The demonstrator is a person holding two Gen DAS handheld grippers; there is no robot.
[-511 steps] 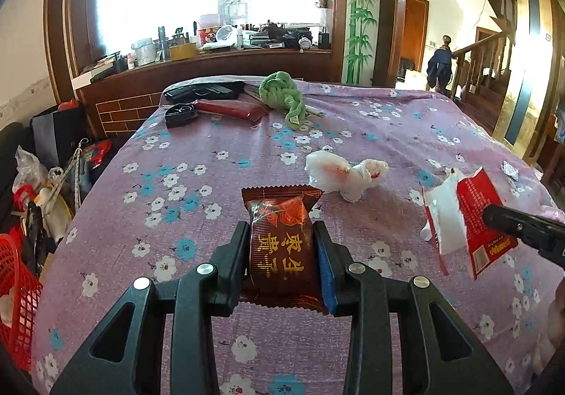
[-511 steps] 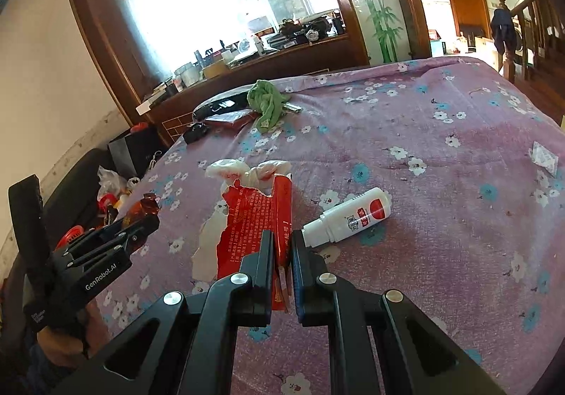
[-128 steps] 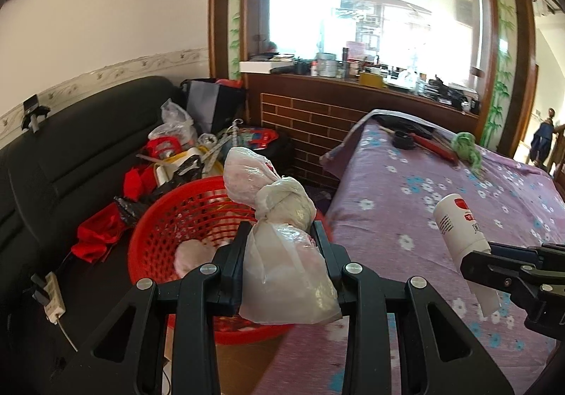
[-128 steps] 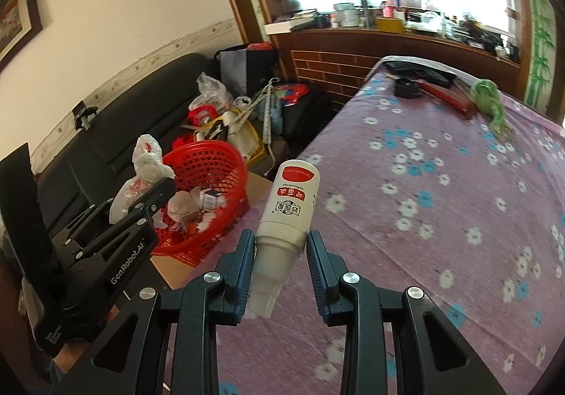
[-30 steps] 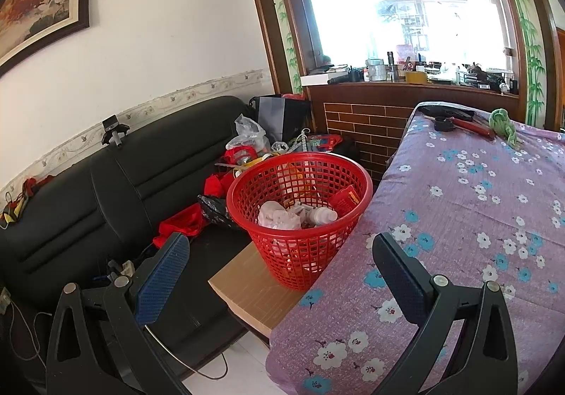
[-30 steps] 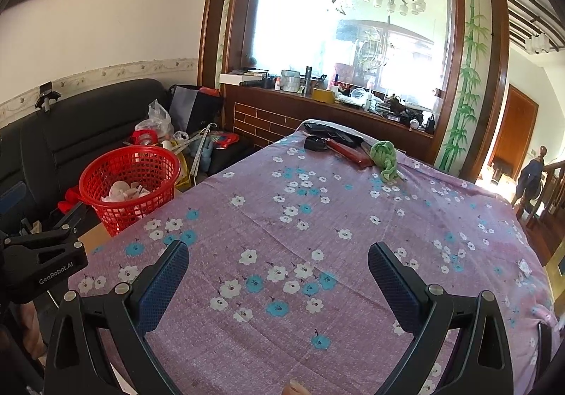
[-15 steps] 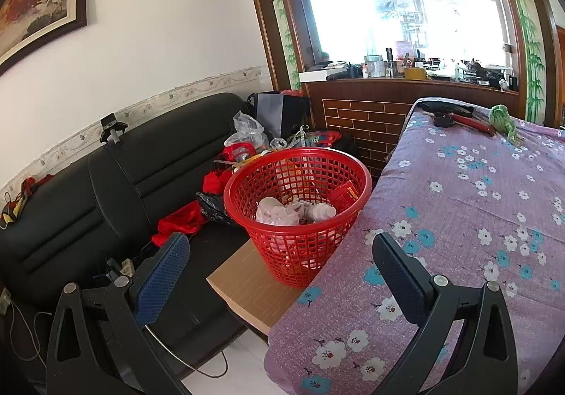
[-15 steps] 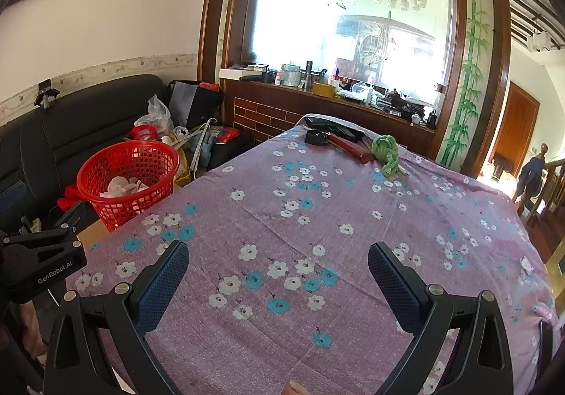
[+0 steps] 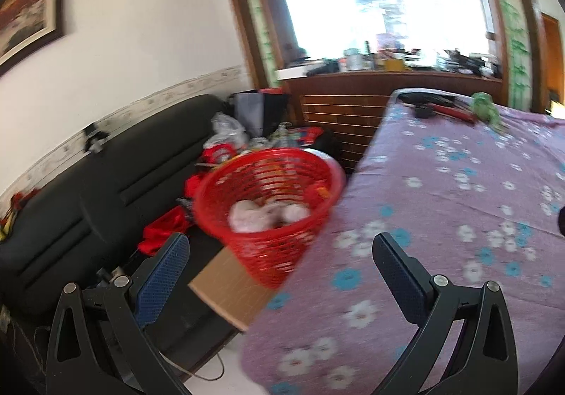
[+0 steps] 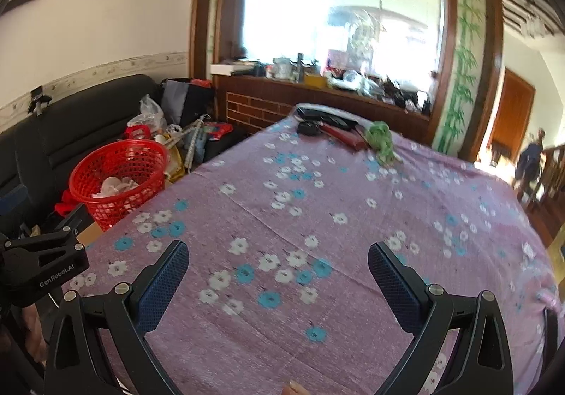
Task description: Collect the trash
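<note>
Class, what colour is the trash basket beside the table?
Red basket, clearest in the right wrist view.

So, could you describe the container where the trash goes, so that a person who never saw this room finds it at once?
Find the table with the purple flowered cloth, then the black sofa beside it. Between them, at the table's edge, stands the red basket on a brown board. It is the only round, open-weave red thing among the clutter, and holds whitish crumpled trash.

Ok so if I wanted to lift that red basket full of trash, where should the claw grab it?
Probably the rim of the red basket, from above, on the side facing the purple-clothed table. The basket stands upright with its mouth open, and its wall is too broad to span. The open left claw could close one finger inside and one outside the rim.
</note>
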